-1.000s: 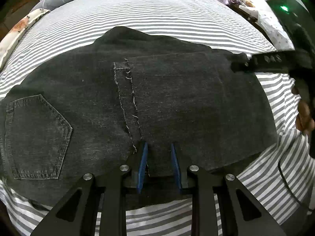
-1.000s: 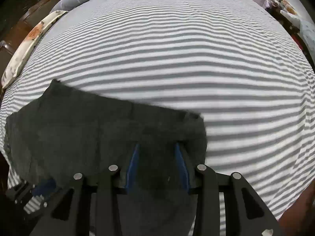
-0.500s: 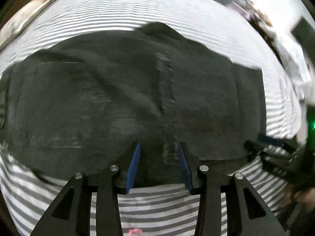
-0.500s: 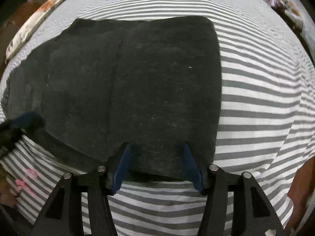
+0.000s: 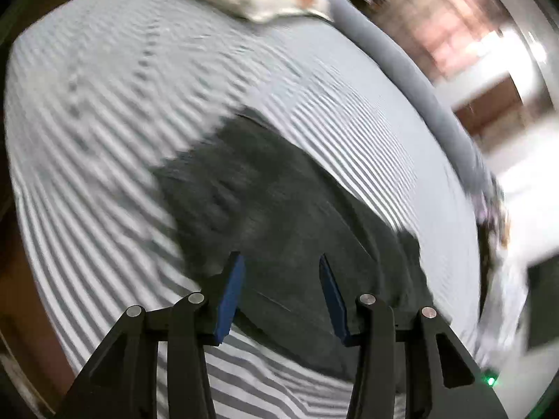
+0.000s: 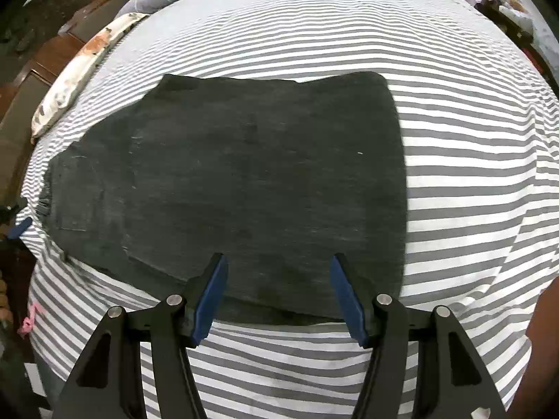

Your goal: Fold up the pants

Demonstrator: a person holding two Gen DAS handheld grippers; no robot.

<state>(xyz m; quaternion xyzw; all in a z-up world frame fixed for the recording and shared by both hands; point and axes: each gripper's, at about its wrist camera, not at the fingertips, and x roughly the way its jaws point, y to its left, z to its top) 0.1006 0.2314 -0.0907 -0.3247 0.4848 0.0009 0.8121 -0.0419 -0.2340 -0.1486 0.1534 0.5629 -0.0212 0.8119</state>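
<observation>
On the striped bedsheet the dark denim pants are laid flat, already doubled over, one square end at right, pocket end at left. Right gripper is held released over the near edge, jaws apart, nothing pinched; left gripper likewise released, jaws just widened, cloth only seen beyond them, view blurred. Denim is judged fairly heavy, limp but thick, non-slip, not fragile. Best taken at both layers of the near edge, close to the corners, so the stack is kept together.
</observation>
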